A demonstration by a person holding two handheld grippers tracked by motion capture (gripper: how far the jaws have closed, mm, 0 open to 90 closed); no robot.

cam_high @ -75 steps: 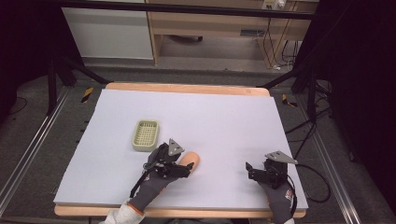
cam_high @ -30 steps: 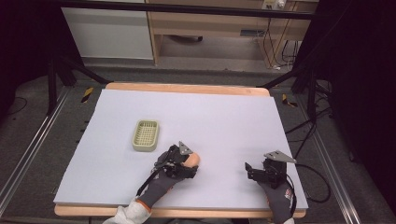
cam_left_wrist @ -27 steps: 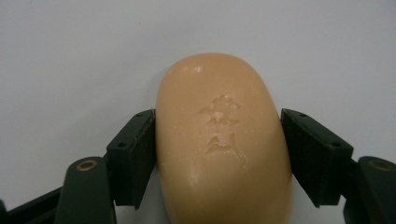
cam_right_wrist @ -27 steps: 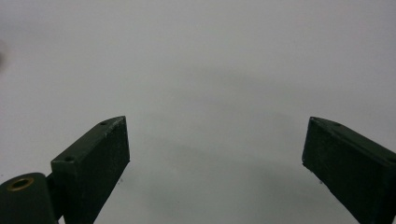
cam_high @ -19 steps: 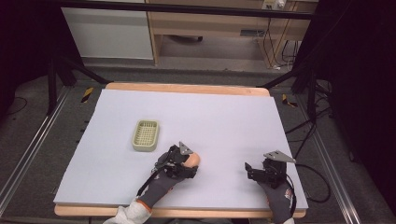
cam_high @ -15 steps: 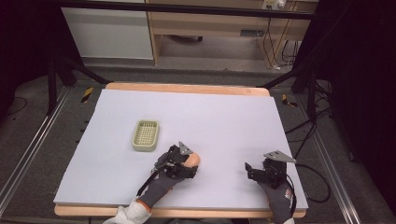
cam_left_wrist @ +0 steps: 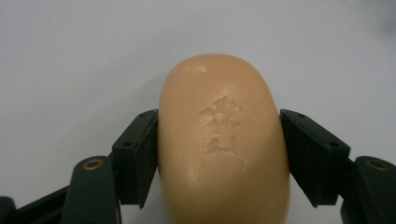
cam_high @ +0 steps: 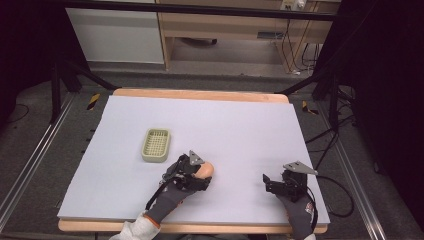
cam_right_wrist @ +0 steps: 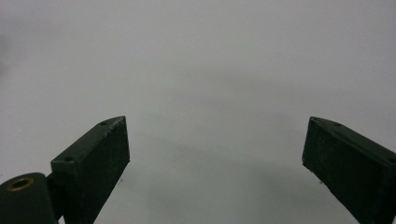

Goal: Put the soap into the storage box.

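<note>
the left hand-held gripper (cam_left_wrist: 219, 154) has clamped the smooth oval peach-coloured soap bar (cam_left_wrist: 222, 140), low on the lilac bench (cam_high: 240, 130); moving it to the ribbed pale-green plastic tray (cam_high: 156, 145) likely remains. the right hand-held gripper (cam_right_wrist: 215, 154) gapes wide, idle.

I see a pale-topped wooden-edged table (cam_high: 200, 95) on grey carpet floor (cam_high: 30, 135), a light wooden shelf unit (cam_high: 225, 30) behind, dark surroundings

Both hands in dark grey gloves, white cuff on the left. Left claw (cam_high: 200, 176) and right claw (cam_high: 272, 183): black blocky jaws, brass-ringed pivots, grey triangular top plates, black cables.
</note>
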